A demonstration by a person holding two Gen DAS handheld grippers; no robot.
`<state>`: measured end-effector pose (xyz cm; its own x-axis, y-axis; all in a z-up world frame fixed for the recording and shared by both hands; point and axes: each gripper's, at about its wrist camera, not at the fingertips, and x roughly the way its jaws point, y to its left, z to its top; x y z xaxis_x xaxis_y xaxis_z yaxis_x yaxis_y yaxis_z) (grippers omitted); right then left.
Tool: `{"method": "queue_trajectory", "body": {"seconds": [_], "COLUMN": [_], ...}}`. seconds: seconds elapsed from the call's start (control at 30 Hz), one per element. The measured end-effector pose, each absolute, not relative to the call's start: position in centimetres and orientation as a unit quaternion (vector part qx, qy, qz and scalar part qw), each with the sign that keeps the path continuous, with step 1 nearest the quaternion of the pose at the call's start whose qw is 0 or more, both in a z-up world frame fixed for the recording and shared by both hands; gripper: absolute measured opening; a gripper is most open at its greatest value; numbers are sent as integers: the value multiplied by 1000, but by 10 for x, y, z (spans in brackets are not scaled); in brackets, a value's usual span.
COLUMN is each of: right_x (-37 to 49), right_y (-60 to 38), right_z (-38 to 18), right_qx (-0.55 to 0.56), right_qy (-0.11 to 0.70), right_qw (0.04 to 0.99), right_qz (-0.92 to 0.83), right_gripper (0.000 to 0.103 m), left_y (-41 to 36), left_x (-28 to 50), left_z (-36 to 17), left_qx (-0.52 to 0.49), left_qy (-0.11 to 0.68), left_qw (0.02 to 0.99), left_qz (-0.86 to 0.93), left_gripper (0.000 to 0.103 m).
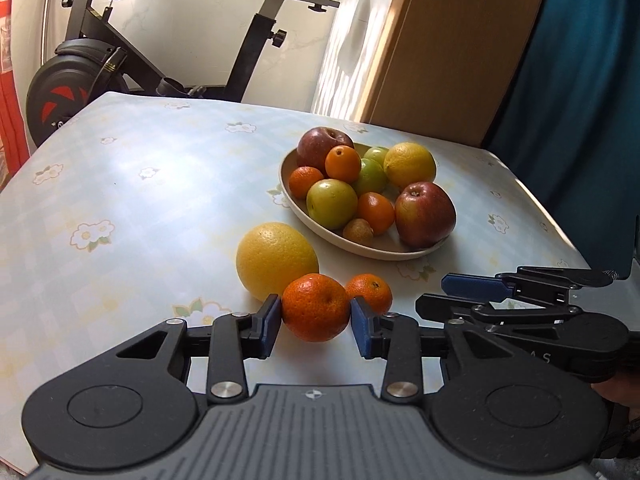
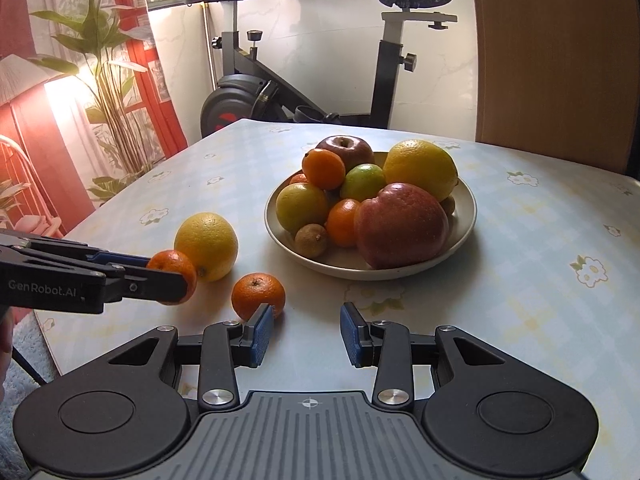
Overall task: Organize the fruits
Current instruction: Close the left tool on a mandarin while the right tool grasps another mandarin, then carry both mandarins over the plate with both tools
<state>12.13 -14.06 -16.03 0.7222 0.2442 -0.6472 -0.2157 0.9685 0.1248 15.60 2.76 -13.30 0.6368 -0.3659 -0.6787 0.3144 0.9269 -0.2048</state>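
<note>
Between the blue-padded fingers of the left gripper (image 1: 315,322) sits a small round orange tangerine (image 1: 316,307), seemingly clamped just above the pale floral worktop (image 1: 140,200). Right gripper (image 2: 307,334) fingers stand wide, empty, near a second tangerine (image 2: 258,295), large yellow citrus (image 2: 207,246) and beige fruit bowl (image 2: 466,216).

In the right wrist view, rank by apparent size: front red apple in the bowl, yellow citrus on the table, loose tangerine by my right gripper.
1. Front red apple, largest.
2. Yellow citrus.
3. Loose tangerine, smallest, though nearest the camera, so its rank is safe.
</note>
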Motion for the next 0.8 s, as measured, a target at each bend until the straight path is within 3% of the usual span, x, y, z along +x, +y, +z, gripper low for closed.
{"method": "queue_trajectory", "body": {"seconds": [0.4,0.8], "right_x": [150,162], "right_y": [-105,-100], "right_z": [-165,-172], "right_qx": [-34,-35], "right_qy": [371,383], "right_qw": [912,905], "right_qz": [172,181], "right_gripper": [39,36], "left_y": [33,37], "left_x": [155,157], "left_z": [-124,-127], "left_qx": [-35,-43], "left_qy": [355,361], "left_qw": [918,916], "left_qz": [-172,-167], "left_gripper": [40,40]}}
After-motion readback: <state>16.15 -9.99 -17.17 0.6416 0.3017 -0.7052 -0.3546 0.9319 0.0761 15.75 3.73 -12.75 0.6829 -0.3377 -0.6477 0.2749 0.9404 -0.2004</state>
